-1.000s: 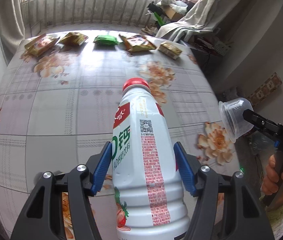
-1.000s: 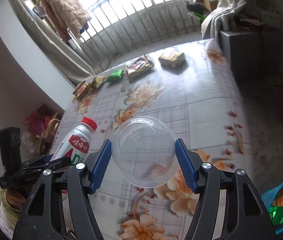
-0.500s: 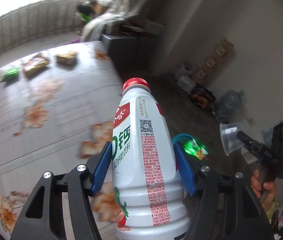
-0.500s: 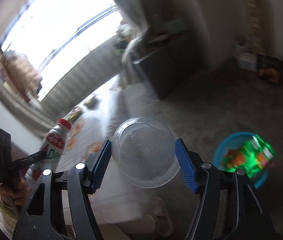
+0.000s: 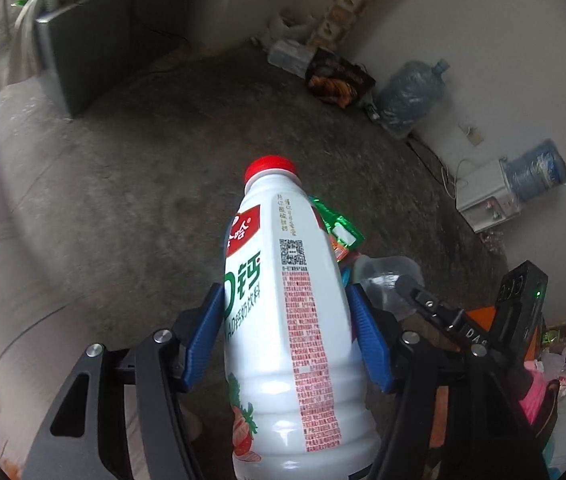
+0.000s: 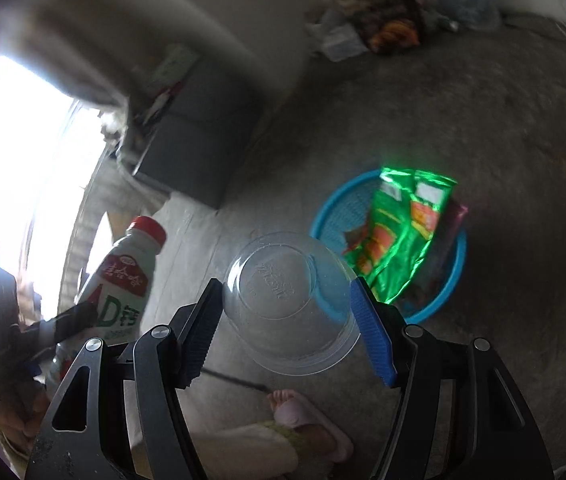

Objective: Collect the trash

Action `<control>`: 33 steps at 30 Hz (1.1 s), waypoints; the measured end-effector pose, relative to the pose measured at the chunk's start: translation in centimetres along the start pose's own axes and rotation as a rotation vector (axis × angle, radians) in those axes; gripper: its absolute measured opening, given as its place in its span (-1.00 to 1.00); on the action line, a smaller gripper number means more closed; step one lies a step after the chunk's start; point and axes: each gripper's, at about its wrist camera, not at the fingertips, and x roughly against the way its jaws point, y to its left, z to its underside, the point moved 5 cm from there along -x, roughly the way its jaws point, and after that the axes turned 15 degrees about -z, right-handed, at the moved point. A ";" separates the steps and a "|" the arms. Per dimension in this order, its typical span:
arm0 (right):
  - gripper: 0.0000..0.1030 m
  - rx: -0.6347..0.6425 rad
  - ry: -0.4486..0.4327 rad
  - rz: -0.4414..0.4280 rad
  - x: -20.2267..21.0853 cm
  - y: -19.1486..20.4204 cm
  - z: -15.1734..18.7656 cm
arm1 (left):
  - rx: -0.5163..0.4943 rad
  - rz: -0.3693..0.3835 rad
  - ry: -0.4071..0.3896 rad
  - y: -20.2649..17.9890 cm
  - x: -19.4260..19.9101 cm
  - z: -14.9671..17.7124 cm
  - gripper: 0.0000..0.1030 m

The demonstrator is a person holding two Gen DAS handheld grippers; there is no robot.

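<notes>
Left wrist view: milk bottle (image 5: 287,320) hides most of basket (image 6: 453,280).

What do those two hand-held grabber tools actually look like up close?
Both are black frames with cut-out slots, silver screw heads and ribbed blue pads. The left gripper has blue fingers. The right gripper matches; seen from the side, its black body bears white letters and a small green light. The person wears a pink slipper.

Bare grey concrete floor (image 5: 163,152), white walls (image 5: 495,60). Grey cabinet (image 5: 83,56) at left; two blue water jugs (image 5: 411,92) and clutter along far wall. Bright window (image 6: 15,160) glare.
</notes>
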 end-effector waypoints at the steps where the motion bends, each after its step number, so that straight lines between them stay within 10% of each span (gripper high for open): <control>1: 0.20 -0.018 -0.012 -0.007 -0.3 -0.7 -0.4 | -0.005 0.001 -0.001 -0.6 -0.8 -0.5 0.19; 9: 0.54 -0.220 0.035 0.051 -7.1 -10.2 -0.6 | 0.076 -0.079 0.075 -0.7 -9.1 -2.2 0.58; 17: 0.54 -0.204 0.039 0.068 -5.6 -10.9 1.4 | 0.071 -0.091 0.000 1.7 -5.1 -1.5 0.58; 33: 0.85 0.548 -0.123 0.239 6.4 8.5 7.0 | 0.104 -0.282 -0.451 7.8 17.9 7.7 0.89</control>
